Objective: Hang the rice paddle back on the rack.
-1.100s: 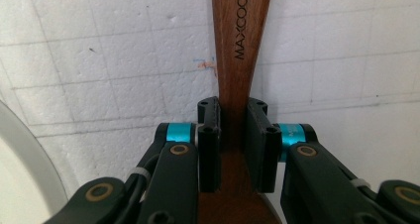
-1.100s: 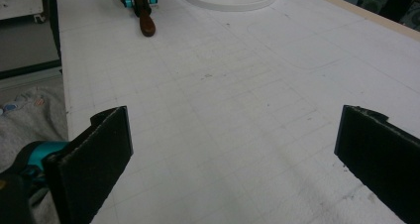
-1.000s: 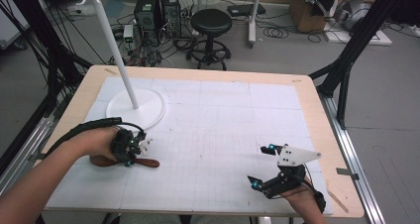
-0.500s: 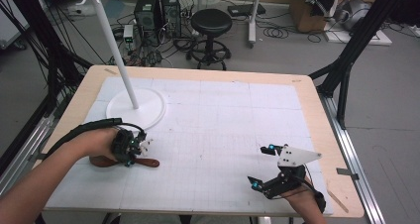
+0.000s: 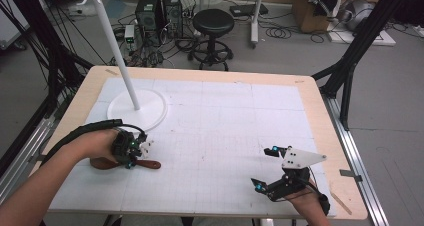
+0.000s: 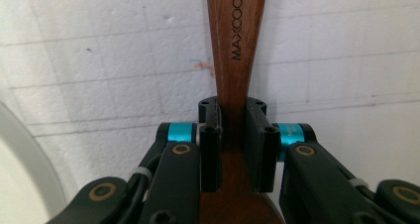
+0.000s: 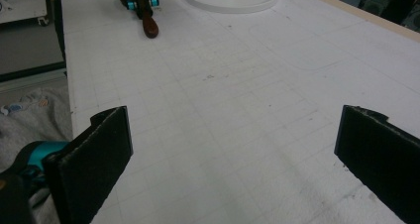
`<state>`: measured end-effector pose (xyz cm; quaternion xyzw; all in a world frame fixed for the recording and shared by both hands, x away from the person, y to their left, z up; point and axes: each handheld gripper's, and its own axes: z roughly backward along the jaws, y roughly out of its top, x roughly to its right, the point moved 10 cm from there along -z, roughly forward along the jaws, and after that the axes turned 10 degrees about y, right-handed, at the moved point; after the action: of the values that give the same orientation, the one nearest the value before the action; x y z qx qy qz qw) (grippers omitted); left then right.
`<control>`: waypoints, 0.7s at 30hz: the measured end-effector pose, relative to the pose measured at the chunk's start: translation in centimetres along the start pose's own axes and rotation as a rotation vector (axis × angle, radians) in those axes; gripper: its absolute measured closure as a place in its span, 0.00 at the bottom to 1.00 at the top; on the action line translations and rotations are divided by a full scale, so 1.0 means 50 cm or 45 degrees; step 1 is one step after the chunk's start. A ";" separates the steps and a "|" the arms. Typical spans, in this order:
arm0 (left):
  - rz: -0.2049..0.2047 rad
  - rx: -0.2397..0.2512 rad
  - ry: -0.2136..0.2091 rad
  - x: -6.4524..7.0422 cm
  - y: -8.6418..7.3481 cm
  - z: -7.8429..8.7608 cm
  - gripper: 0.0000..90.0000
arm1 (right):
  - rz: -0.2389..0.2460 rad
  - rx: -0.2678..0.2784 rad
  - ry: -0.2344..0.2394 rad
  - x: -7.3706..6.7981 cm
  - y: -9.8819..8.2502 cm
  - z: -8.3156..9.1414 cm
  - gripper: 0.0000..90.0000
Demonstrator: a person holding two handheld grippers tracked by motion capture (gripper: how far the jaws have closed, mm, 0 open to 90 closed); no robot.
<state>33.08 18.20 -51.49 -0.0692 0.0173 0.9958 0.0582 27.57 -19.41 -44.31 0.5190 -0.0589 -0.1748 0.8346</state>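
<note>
Left gripper view | wooden spoon handle clamped between left hand-held gripper jaws

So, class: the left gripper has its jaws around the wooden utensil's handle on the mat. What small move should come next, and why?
Probably a short, straight lift. The left gripper is shut on the wooden utensil, both pads against the narrow part of its handle, and the utensil still lies flat on the white mat. The right gripper rests open and apart, and the rack's round white base sits close behind.
</note>
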 end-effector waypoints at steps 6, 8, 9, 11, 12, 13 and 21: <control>0.004 0.024 0.000 0.002 -0.001 0.001 0.87 | 0.001 0.002 0.001 -0.001 0.000 0.001 0.00; 0.016 0.035 -0.009 0.006 0.000 0.001 0.87 | 0.002 0.004 0.000 0.000 0.000 0.001 0.00; 0.016 0.032 -0.007 0.006 -0.001 0.001 0.87 | 0.002 0.005 -0.001 0.000 0.000 0.001 0.00; 0.031 0.050 -0.007 0.006 -0.001 0.001 0.87 | 0.003 0.003 -0.002 0.000 0.000 0.001 0.00; 0.032 0.053 -0.007 0.006 -0.001 0.002 0.87 | -0.002 0.002 0.002 -0.002 -0.001 0.001 0.00; 0.042 0.064 -0.007 0.007 -0.001 0.002 0.87 | 0.002 0.002 -0.001 -0.001 -0.001 0.001 0.00; 0.059 0.134 -0.010 0.008 0.003 0.013 0.87 | -0.002 -0.004 0.003 -0.002 -0.003 0.000 0.00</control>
<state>32.59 18.10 -50.88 -0.0618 0.0709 0.9948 0.0386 27.47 -19.42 -44.45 0.5179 -0.0572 -0.1749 0.8354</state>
